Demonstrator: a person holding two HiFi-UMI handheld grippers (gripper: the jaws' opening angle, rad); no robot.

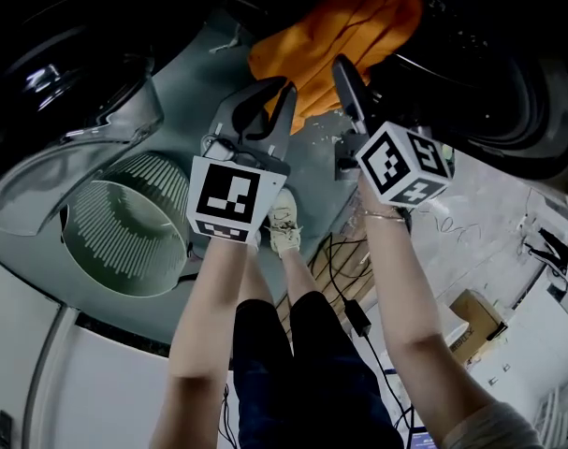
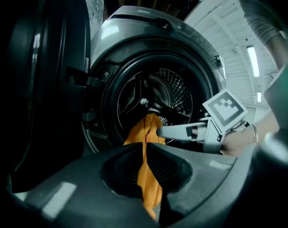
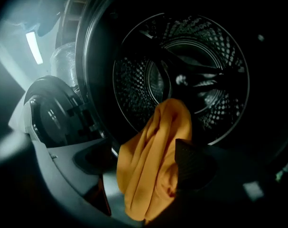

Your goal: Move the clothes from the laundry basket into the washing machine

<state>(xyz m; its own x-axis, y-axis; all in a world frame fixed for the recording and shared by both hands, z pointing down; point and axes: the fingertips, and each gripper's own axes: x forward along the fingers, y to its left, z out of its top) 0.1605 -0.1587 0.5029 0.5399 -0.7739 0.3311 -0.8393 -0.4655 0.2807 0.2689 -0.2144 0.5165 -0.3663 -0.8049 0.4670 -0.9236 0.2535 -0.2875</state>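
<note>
Far left of the left gripper (image 2: pixel 144 147), the washer door (image 1: pixel 68 110) is hanging wide open. The ribbed laundry basket (image 1: pixel 143 181) is sitting on the floor beside that gripper's marker cube.

The left gripper's jaws are pressing together on a thin fold of the orange cloth (image 3: pixel 153 165). The tips are meeting w/ only fabric btwn them. From there the cloth is running straight ahead toward the washing machine (image 2: pixel 134 27).

Just to its right, the right gripper (image 3: pixel 144 156) is clamping a thicker bunch of the same cloth. Its jaws are sitting partway apart w/ the bunch filling the gap btwn the pads.

The cloth is stretching forward from both sets of jaws, w/ its far end reaching the mouth of the drum (image 3: pixel 191 70). Can't tell if it's resting on the lip there.

The perforated drum is opening dead ahead of the right gripper & slightly right of the left one.

Behind the grippers, the person's bare forearms are holding both tools up, w/ a thin bracelet (image 1: pixel 385 215) showing on the right wrist.
</note>
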